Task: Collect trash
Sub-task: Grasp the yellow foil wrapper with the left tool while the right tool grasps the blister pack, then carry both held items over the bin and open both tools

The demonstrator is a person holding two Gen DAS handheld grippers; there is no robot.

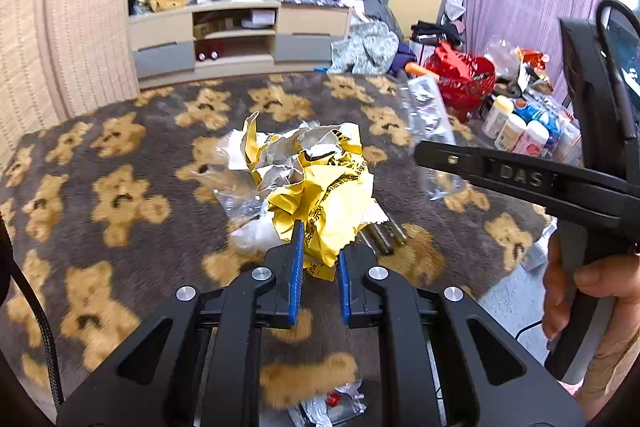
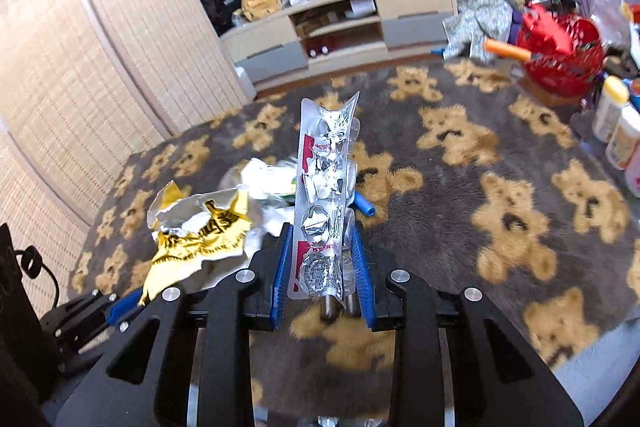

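Pinching a crumpled yellow wrapper (image 1: 320,195) at lower centre of its frame, the left claw (image 1: 319,259) hangs over the bear-print blanket (image 1: 120,187). The right claw (image 2: 323,267) grips an emptied blister pack (image 2: 326,195) upright at centre frame, a red basket (image 2: 560,55) at upper right.
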